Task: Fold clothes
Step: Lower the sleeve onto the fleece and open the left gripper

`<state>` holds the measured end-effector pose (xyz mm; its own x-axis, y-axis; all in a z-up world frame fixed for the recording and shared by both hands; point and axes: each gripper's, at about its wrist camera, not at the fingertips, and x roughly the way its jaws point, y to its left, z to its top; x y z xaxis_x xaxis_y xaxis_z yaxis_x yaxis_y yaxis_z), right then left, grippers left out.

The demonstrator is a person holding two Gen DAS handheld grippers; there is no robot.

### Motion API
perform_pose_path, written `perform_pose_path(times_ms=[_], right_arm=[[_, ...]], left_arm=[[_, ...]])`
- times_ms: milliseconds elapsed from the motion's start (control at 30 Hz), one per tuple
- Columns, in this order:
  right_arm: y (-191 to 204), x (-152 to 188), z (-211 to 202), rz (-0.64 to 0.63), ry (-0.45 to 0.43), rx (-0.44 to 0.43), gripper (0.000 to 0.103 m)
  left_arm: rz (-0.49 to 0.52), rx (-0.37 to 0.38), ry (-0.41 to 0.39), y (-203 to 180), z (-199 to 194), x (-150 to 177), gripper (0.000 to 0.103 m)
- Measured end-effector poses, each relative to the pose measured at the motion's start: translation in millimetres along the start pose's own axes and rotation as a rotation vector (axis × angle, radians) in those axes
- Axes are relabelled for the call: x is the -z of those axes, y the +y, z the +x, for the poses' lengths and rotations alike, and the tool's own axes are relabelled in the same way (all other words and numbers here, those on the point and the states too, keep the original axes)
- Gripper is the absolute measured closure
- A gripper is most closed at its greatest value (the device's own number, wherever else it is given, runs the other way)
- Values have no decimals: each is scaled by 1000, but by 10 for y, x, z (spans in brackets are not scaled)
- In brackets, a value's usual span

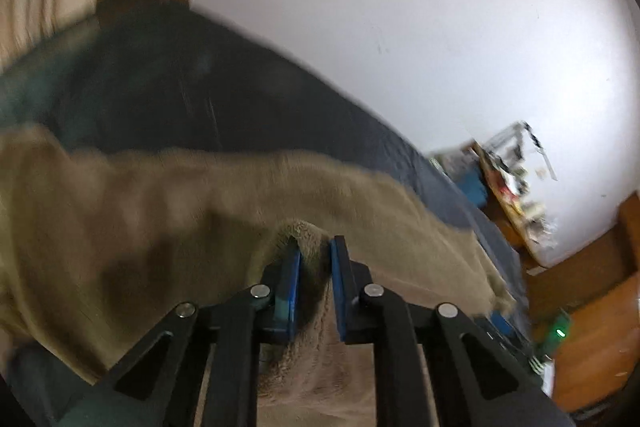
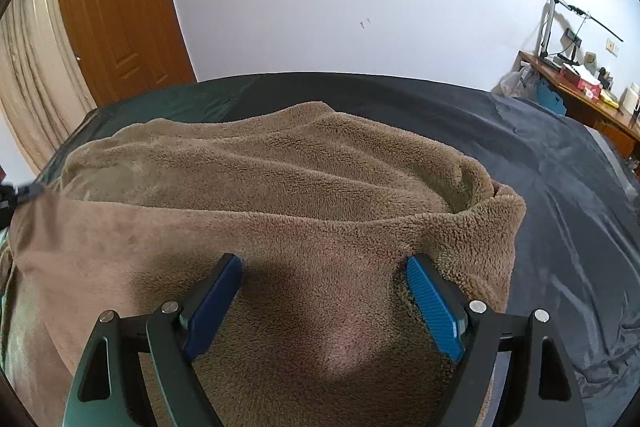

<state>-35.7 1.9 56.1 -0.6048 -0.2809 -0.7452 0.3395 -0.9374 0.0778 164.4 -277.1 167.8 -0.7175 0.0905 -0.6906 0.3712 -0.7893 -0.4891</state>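
Note:
A brown fleece garment (image 2: 288, 187) lies spread across a bed with a dark sheet (image 2: 560, 187). In the left wrist view my left gripper (image 1: 315, 247) is shut on a pinched fold of the brown fleece garment (image 1: 160, 211), which bulges up between the two blue pads (image 1: 294, 283). That view is blurred by motion. In the right wrist view my right gripper (image 2: 324, 267) stands wide open, low over the garment's near part, its blue pads (image 2: 434, 307) on either side of flat fleece without pinching it. At the far left of that view the garment's edge is drawn taut.
A white wall rises behind the bed. A wooden door (image 2: 116, 7) and a beige curtain (image 2: 32, 75) stand at the left. A cluttered wooden desk (image 2: 580, 83) with a lamp arm is at the right. The dark sheet (image 1: 200, 91) is bare beyond the garment.

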Motion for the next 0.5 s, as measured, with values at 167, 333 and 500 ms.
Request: perform_pose_path(times_ms=[167,333,500], right_arm=[[-24,2,10,-1,5,3,16],[-30,2,15,-1,7,2,16],[-39,5,27,-2,9,2,16]], left_arm=[[88,-173,17,-17,173,22,87],[39,-156,73,293,216,119,87],[29,-54,22,242,-130,180,85]])
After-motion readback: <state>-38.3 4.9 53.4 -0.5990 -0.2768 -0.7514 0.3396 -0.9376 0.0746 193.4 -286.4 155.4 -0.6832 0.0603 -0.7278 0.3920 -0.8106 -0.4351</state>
